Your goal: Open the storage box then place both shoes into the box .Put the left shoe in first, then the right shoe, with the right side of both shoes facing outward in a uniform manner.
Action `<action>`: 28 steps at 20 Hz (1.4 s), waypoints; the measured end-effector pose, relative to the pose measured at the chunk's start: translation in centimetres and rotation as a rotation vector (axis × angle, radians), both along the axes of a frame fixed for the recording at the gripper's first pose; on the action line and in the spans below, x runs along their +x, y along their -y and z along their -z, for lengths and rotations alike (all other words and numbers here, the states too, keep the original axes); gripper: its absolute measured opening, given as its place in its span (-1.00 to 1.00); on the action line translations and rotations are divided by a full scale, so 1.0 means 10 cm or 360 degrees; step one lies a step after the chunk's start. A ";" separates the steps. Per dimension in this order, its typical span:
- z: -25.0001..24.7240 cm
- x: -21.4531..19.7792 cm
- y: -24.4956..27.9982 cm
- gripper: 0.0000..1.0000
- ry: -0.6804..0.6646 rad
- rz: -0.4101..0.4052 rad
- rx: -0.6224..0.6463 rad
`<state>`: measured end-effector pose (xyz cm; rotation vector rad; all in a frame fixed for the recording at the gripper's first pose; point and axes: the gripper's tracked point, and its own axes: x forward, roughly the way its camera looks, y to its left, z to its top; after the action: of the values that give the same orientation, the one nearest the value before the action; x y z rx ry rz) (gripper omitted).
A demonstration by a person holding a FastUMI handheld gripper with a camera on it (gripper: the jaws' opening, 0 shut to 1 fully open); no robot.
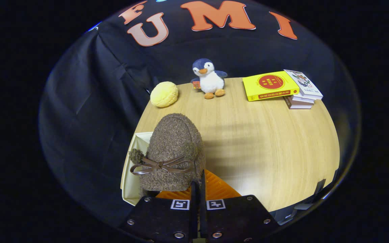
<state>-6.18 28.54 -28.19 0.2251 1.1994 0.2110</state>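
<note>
Fuzzy brown shoe (172,152) blocking the way just ahead of the closed-together gripper (198,189), pale box (130,175) beneath it, wide bare stretch of wooden table (265,152) beyond, yellow bun (163,94), toy penguin (209,79) and stacked books (282,87) lining the far edge

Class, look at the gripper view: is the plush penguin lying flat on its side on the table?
No. The plush penguin stands upright on the wooden table, between the yellow bun-shaped toy and the stacked books.
</note>
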 end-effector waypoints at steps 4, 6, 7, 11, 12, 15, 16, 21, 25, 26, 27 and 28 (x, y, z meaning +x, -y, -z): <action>0.10 0.00 -0.39 -0.91 -0.0024 -0.0062 -0.0030; 0.19 -0.05 -0.54 -0.91 -0.0044 -0.0091 -0.0053; 0.24 -0.07 -0.60 -0.90 -0.0049 -0.0102 -0.0065; 0.47 -0.18 -0.68 -0.86 -0.0110 -0.0136 -0.0163; 0.53 -0.22 -0.67 -0.86 -0.0130 -0.0146 -0.0194; 0.64 -0.31 -0.69 -0.74 -0.0172 -0.0167 -0.0209; 0.62 -0.34 -0.71 -0.70 -0.0175 -0.0167 -0.0183; 0.28 -0.20 -0.53 -0.58 -0.0073 -0.0085 -0.0060; -0.04 0.09 -0.12 -0.34 0.0130 -0.0020 0.0010; -0.16 0.15 -0.02 -0.27 0.0204 -0.0010 0.0010; -0.26 0.21 0.12 -0.10 0.0271 0.0002 0.0007; -0.36 0.27 0.26 -0.03 0.0340 0.0016 0.0007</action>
<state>-3.45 25.96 -24.60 0.2070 0.9856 0.2234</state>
